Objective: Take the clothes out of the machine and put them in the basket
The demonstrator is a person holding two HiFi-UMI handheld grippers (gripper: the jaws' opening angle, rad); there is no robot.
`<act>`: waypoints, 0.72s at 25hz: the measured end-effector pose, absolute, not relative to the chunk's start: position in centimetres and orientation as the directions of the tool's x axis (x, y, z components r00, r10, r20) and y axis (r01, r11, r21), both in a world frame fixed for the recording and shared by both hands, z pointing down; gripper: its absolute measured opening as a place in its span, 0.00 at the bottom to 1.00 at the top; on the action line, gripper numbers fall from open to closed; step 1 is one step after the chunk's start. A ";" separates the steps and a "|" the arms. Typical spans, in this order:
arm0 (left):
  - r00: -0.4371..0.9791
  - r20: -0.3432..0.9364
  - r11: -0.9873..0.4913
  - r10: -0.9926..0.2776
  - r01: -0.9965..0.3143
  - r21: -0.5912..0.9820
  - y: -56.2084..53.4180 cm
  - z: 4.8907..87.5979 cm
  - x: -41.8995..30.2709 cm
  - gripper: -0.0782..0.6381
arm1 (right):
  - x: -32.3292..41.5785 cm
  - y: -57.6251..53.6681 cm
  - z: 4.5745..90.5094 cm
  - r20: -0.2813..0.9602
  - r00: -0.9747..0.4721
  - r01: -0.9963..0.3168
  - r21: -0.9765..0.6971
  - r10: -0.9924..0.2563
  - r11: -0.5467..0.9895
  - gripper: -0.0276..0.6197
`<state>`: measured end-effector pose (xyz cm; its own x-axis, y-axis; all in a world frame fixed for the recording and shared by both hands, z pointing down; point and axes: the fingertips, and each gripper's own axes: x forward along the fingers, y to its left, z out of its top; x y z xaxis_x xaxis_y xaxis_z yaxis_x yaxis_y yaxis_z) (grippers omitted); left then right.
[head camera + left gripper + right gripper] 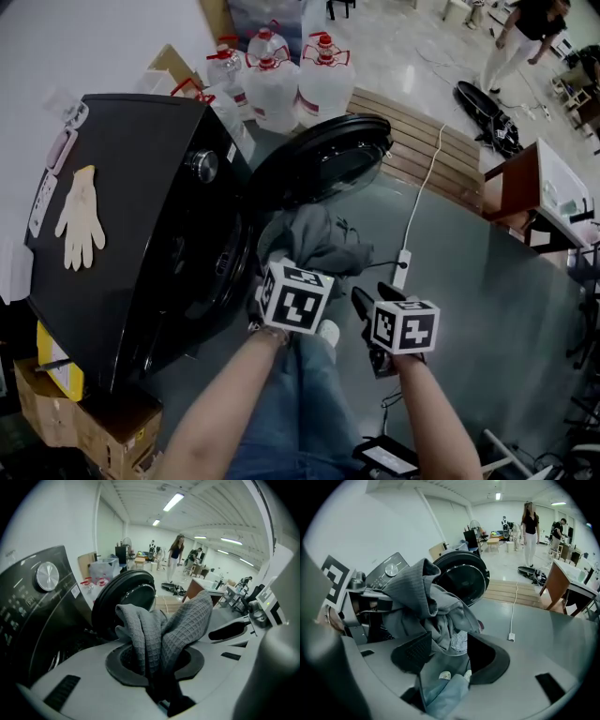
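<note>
So the left tool (157, 660) is clamped narrow on a bunch of grey waffle-knit cloth (183, 620). The fabric is pinched right between its pads and puffs up in two folds above them. In the head view that grey bundle hangs mid-frame, just right of the black front-loading washing machine (141, 216). It's just below the machine's round dark-glass door (328, 159), which is swung open towards the upper middle.

The right tool (447, 653) sits about half open. The lower edge of the same grey bundle dangles into the gap between its pads. It brushes the left pad at most, and I can't see it squeezed from both sides. Looking through the gap you see blue jeans (440, 695) and light shoes down below.

Other stuff: there's a pale rubber glove (80, 216) lying flat on the machine's top, left of frame. A cluster of clear water jugs with red caps (281, 84) stands at the top, and a white power strip (403, 267) lies on the grey floor.
</note>
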<state>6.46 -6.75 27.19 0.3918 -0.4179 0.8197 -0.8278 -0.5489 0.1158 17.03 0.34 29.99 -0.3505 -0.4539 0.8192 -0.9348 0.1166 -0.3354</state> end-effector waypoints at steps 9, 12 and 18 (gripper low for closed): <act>0.385 0.831 -0.535 -0.401 -0.835 0.129 -8.0 36.3 6.0 0.23 | 16.9 -0.6 36.6 0.825 -0.365 -0.931 -0.331 -0.431 0.154 0.38; 0.388 0.836 -0.552 -0.388 -0.824 0.126 -8.5 38.9 5.6 0.23 | 16.7 -1.2 39.0 0.828 -0.359 -0.933 -0.331 -0.432 0.141 0.37; 0.381 0.855 -0.570 -0.352 -0.812 0.127 -8.8 44.7 4.7 0.24 | 15.9 -1.9 43.7 0.828 -0.364 -0.930 -0.346 -0.427 0.123 0.36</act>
